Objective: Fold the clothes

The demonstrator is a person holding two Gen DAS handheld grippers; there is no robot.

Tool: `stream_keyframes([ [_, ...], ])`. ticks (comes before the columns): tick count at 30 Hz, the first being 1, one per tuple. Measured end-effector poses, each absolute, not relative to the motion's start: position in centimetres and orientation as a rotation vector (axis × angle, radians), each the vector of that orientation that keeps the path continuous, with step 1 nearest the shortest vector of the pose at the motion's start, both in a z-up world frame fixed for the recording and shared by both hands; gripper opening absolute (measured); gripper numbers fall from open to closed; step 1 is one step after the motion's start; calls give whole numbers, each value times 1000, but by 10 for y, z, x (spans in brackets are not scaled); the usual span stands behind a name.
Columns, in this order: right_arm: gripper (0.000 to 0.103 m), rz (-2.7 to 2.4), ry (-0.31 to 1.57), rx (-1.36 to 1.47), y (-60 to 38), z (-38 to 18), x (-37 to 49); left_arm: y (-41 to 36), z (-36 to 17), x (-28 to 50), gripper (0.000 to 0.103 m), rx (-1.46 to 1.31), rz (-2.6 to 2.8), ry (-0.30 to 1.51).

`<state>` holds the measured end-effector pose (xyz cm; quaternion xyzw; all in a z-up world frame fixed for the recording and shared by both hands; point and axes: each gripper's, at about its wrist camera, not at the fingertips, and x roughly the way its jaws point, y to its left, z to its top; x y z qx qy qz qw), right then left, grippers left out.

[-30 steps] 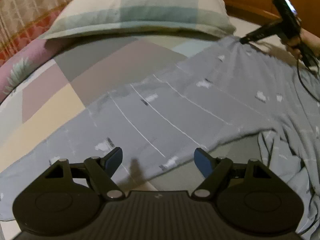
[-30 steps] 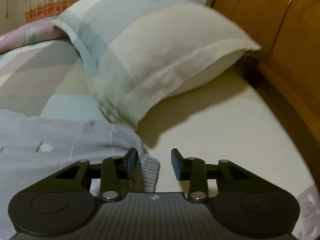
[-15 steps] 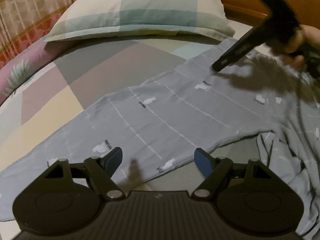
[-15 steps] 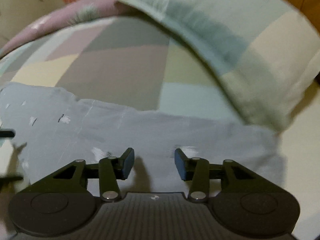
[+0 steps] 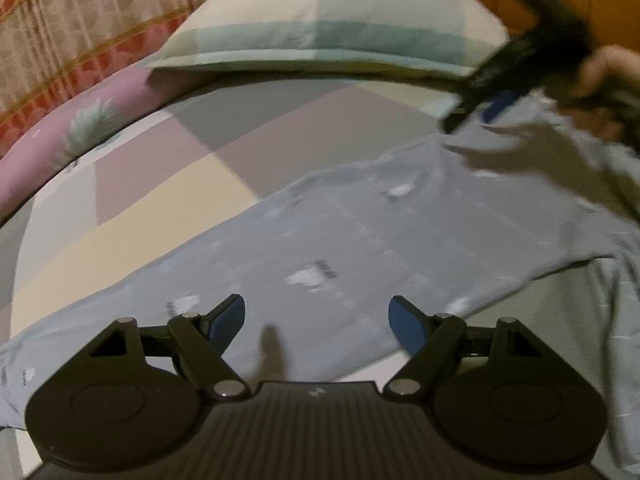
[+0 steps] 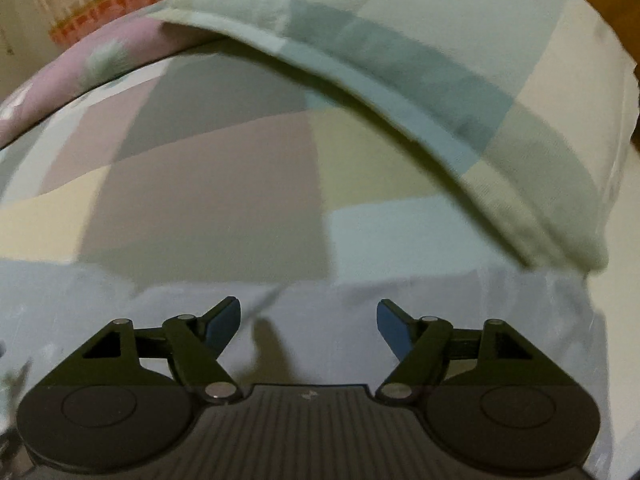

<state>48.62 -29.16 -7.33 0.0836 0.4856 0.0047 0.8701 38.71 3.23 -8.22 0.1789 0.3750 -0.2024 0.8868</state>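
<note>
Releasing the waistband corner it gripped a second ago, the right gripper [image 6: 309,320] now hovers, jaws apart, over the grey printed cotton trousers [image 5: 360,248], lying spread on the patchwork bedsheet [image 5: 168,172]; the left gripper [image 5: 316,320] likewise gapes, empty.

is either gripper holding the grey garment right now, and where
Nothing is held. The left gripper and right gripper are both open above the grey garment, with no fabric between their fingers.

Left gripper [image 5: 316,322] is hanging low with its jaws spread wide, gripping nothing. Right gripper [image 6: 309,320] is doing the same, wide open and empty, with a blurry hand [image 5: 604,88] wrapping its handle
</note>
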Motion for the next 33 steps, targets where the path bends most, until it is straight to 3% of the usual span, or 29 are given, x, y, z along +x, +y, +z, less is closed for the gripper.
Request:
stream_keyframes([
  [5,81,-20,1089,160,-246,-89,487,53,-98,401,79,337,-379,800],
  [10,93,-146,998,99,-231,-99,521,69,-101,408,83,249,-351,830],
  [14,93,-122,958,122,-248,-91,517,78,-96,408,80,203,-330,826],
  [24,97,94,977,97,-290,-33,385,63,-72,370,80,242,-374,800],
  [33,99,130,966,225,-341,-58,239,7,-48,283,81,335,-514,756],
])
